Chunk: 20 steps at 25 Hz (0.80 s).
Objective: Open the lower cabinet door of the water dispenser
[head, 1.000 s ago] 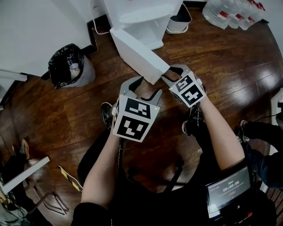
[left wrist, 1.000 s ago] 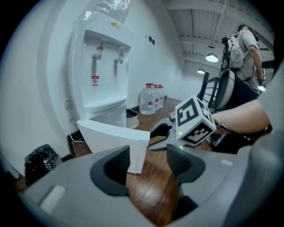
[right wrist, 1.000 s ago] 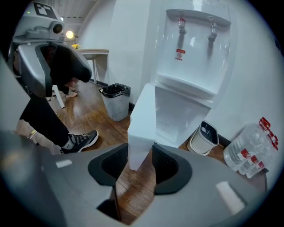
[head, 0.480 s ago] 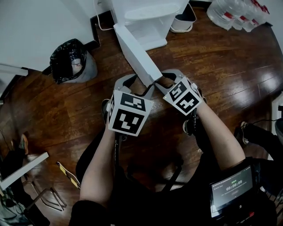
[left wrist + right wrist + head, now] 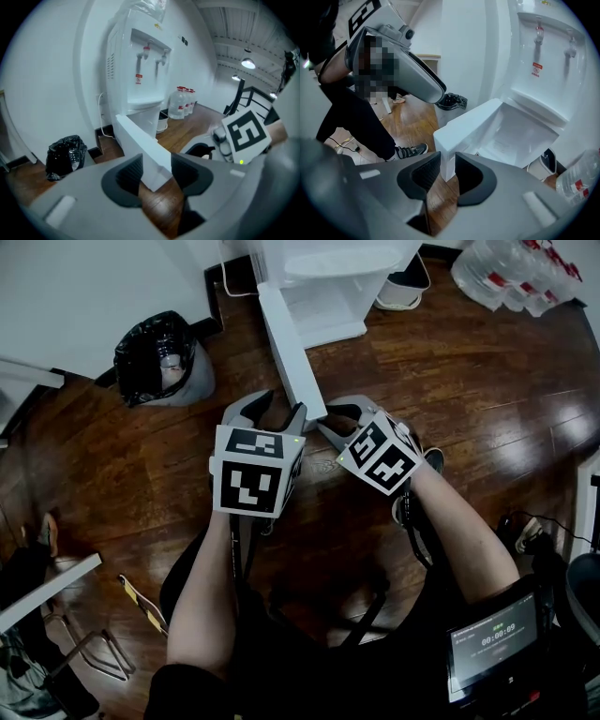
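**Ana:** Hand-held grippers are both closing. The left hand-held gripper (image 5: 157,168) is bringing its jaws in around the free edge of the lower cabinet door (image 5: 289,348), with its pads seemingly not pressing yet. The right hand-held gripper (image 5: 444,171) is pinching that same edge at its bottom corner. The door is standing swung well out from the water dispenser (image 5: 328,259), at the far edge of the floor (image 5: 469,381).

**Ben:** What is worrying you?

**Ana:** They are catching only the very tip, so a sideways pull could be slipping the door free. It is looking wide open, so more pulling may be straining the hinge or dragging the dispenser. The two are also crowding each other.

**Ben:** And the containers?

**Ana:** The cabinet (image 5: 323,310) is showing bare white inside. The black-bagged bin (image 5: 159,357) is holding rubbish, perhaps a clear bottle. The small white bin (image 5: 405,285) is looking dark inside, contents unclear.
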Each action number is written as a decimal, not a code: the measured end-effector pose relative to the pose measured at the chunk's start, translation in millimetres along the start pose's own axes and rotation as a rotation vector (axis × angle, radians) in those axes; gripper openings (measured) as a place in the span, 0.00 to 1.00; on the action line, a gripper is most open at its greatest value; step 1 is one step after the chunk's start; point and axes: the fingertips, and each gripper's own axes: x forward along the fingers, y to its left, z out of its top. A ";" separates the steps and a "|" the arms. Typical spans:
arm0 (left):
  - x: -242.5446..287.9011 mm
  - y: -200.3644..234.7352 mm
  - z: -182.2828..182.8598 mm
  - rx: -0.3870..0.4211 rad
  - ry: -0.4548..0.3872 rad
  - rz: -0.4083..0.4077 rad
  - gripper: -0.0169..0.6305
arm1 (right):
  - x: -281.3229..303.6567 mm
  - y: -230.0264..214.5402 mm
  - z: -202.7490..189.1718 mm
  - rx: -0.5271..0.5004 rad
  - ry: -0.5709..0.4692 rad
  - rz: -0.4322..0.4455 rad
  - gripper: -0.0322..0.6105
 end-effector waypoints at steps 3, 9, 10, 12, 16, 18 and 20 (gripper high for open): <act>2.9 -0.2 -12.7 -0.082 0.025 -0.031 0.32 | 7.9 9.9 9.2 -0.019 -0.008 0.024 0.20; 18.5 7.8 -45.9 -0.135 0.064 -0.046 0.33 | 26.4 29.2 27.7 0.044 -0.070 0.058 0.19; 15.8 13.0 -45.9 -0.156 0.055 -0.040 0.33 | 28.7 30.9 30.6 0.060 -0.080 0.066 0.19; 10.5 18.5 -42.0 -0.208 0.028 -0.049 0.32 | 32.2 34.6 36.7 0.079 -0.097 0.085 0.18; 9.3 25.7 -42.1 -0.180 0.035 -0.009 0.37 | 38.6 41.0 47.5 0.072 -0.111 0.091 0.18; 8.3 29.7 -44.7 -0.150 0.057 0.015 0.33 | 41.0 43.9 49.2 0.063 -0.106 0.092 0.17; 5.5 35.2 -46.2 -0.161 0.068 0.019 0.30 | 42.5 45.0 46.8 0.034 -0.083 0.083 0.16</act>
